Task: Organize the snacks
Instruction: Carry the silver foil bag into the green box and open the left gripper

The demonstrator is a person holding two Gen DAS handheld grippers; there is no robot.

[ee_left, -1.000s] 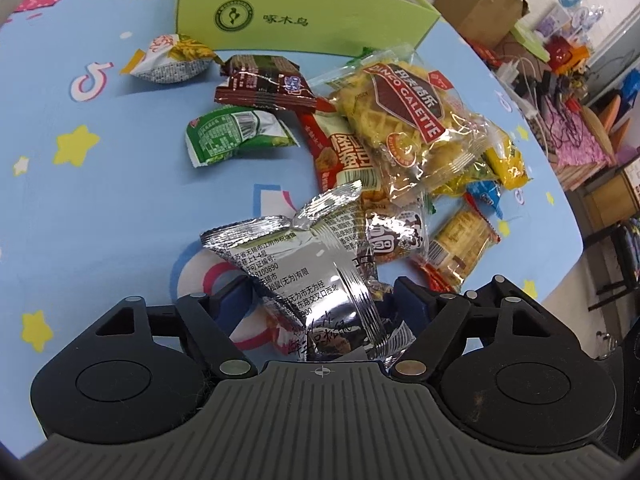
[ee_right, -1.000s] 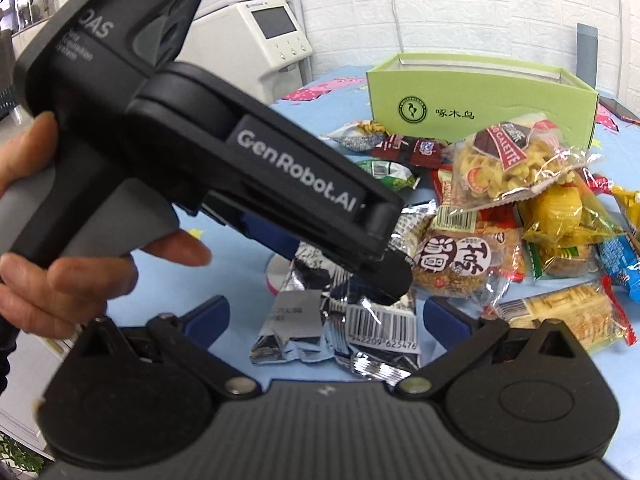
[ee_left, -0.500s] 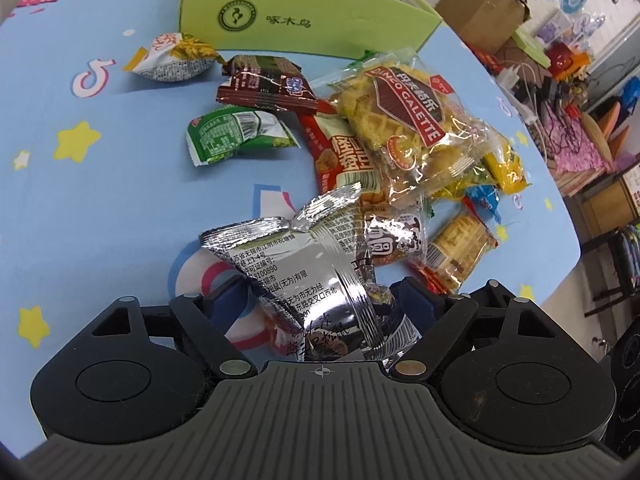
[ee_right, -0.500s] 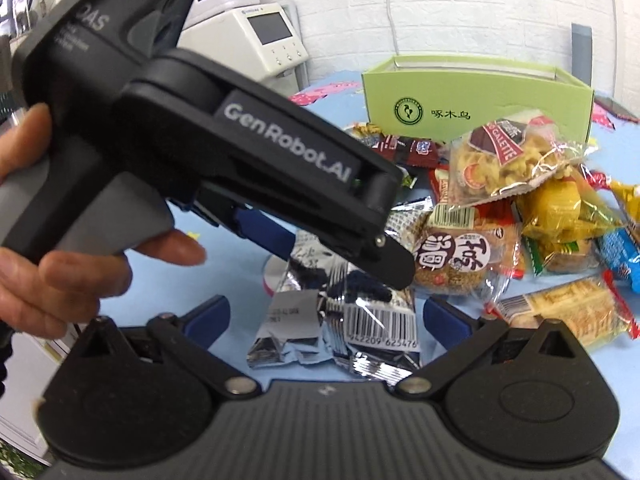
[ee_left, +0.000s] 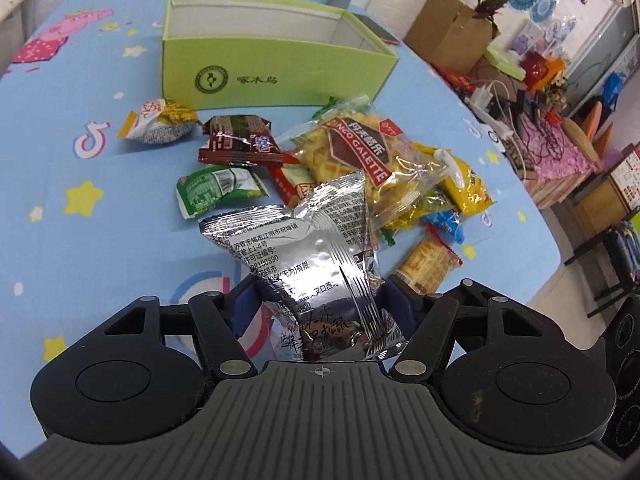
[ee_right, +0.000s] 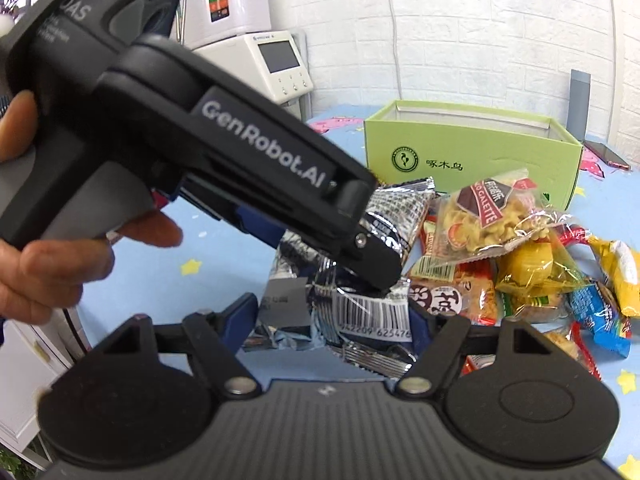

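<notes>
one silver packet (ee_left: 304, 256) pinched in left gripper (ee_left: 320, 308) | right gripper (ee_right: 332, 316) spread | one green box (ee_left: 272, 60)

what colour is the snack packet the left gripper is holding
Shiny silver foil with black printed text, seen best in the left wrist view: silver packet in the left gripper.

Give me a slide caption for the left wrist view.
Left tool grips a silver foil snack packet above the snack pile, facing the green box.
</notes>
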